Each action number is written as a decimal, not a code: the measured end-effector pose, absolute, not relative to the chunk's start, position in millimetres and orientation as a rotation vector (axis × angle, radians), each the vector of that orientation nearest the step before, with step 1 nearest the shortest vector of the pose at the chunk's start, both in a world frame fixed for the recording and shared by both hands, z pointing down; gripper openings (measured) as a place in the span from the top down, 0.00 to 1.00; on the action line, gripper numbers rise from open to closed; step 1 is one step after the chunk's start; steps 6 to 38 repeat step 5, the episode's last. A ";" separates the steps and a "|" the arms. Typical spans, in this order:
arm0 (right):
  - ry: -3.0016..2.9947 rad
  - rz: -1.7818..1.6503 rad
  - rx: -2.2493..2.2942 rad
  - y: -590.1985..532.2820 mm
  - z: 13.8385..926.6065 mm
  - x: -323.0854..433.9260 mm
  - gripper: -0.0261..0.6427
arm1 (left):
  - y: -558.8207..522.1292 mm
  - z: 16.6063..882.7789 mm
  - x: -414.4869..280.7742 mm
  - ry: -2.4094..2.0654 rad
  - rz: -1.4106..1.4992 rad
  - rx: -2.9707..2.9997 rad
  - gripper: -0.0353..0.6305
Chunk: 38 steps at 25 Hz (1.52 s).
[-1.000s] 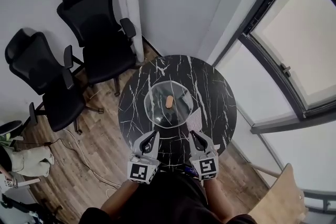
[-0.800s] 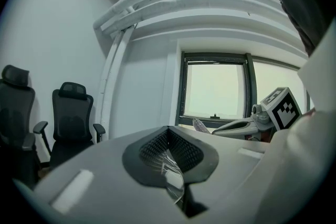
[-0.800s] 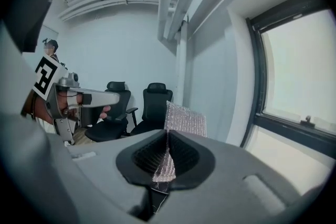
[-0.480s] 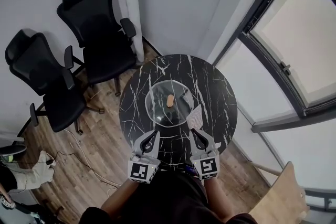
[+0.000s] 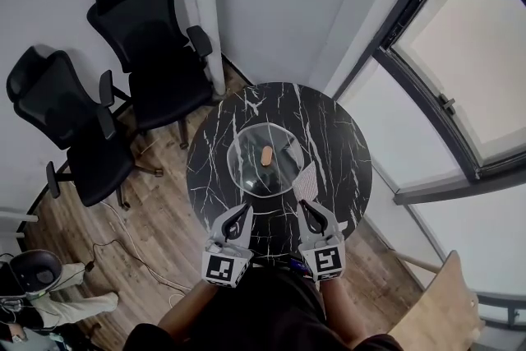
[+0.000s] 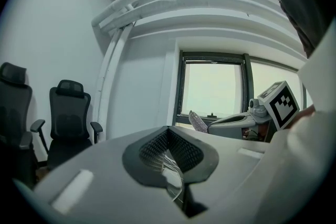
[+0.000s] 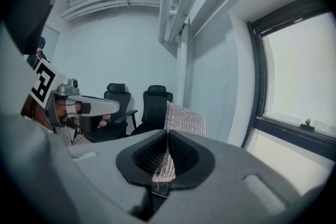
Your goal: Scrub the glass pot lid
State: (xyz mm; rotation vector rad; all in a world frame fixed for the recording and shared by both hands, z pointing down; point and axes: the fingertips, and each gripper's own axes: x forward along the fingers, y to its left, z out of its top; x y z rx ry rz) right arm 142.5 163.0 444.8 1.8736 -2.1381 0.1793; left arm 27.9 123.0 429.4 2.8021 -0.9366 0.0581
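The glass pot lid (image 5: 265,163) lies flat in the middle of the round black marble table (image 5: 329,136); its brown knob (image 5: 268,154) points up. Both grippers hover over the table's near edge, short of the lid. My right gripper (image 5: 304,208) is shut on a silvery scrub pad (image 5: 306,181), which sticks up past the jaws and reaches the lid's near right rim. In the right gripper view the pad (image 7: 184,120) stands above my gripper (image 7: 167,132). My left gripper (image 5: 242,214) is shut with nothing in it; its gripper (image 6: 168,128) shows closed in its own view.
Two black office chairs (image 5: 144,37) (image 5: 57,123) stand left of the table by a white wall pipe (image 5: 205,12). A large window (image 5: 460,53) runs along the right. A cable (image 5: 123,234) lies on the wooden floor. A light wooden panel (image 5: 440,312) stands at the lower right.
Both grippers stay almost still over the table's near edge. At the lower left of the head view, a person on the floor has shifted.
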 end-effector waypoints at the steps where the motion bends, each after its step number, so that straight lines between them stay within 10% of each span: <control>1: -2.137 0.178 1.876 163.0 444.5 142.6 0.94 | 122.9 429.1 27.9 -0.934 0.061 2.801 0.94; 38: -2.130 0.171 1.889 161.2 443.1 143.4 0.94 | 120.3 422.7 27.9 -0.929 0.079 2.813 0.94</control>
